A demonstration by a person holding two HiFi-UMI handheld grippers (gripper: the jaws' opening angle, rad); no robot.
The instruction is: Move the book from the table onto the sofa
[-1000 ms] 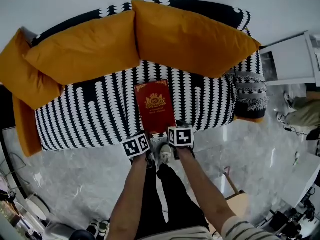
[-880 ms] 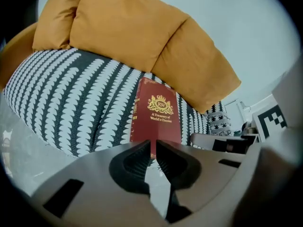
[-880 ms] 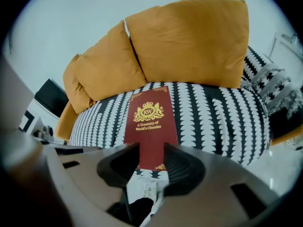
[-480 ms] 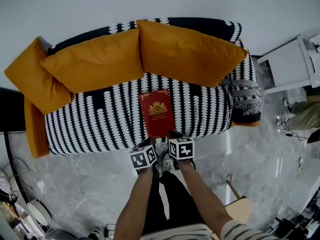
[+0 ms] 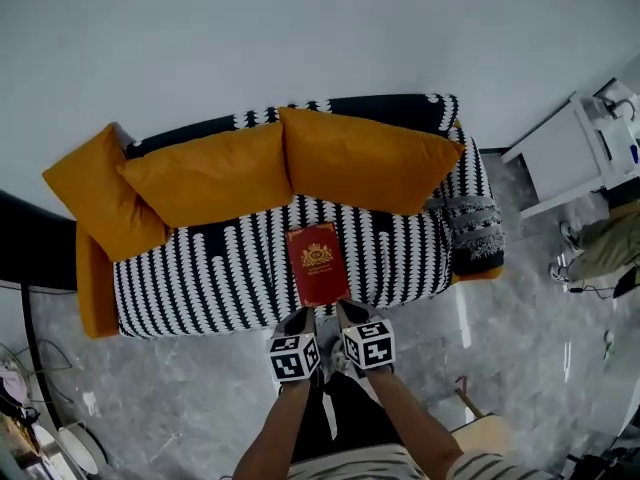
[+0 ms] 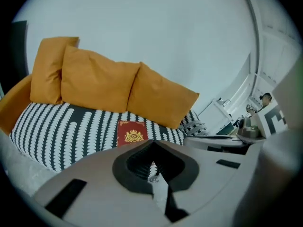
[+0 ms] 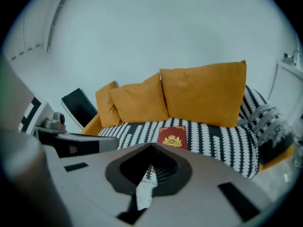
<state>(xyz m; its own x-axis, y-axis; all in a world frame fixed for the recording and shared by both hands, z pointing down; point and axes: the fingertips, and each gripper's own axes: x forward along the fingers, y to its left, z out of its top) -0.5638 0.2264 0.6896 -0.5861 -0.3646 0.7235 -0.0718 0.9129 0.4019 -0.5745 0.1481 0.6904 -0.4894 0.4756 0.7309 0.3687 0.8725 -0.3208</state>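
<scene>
A red book (image 5: 318, 264) with a gold crest lies flat on the seat of the black-and-white patterned sofa (image 5: 210, 268), near its front edge. It also shows in the left gripper view as the book (image 6: 133, 134) and in the right gripper view as the book (image 7: 173, 137). My left gripper (image 5: 300, 320) and right gripper (image 5: 350, 313) hang side by side just in front of the sofa, apart from the book. Both are shut with nothing between the jaws, which shows for the left gripper (image 6: 153, 144) and the right gripper (image 7: 151, 149).
Three orange cushions (image 5: 290, 163) lean along the sofa back, and a patterned bolster (image 5: 475, 228) lies at its right end. A white cabinet (image 5: 575, 153) stands at the right, a black object (image 5: 30, 253) at the left. A wooden stool (image 5: 480, 433) stands on the marble floor.
Both grippers have drawn back from the book's near edge and risen. Their jaws have closed. The sofa now looks smaller and farther below.
</scene>
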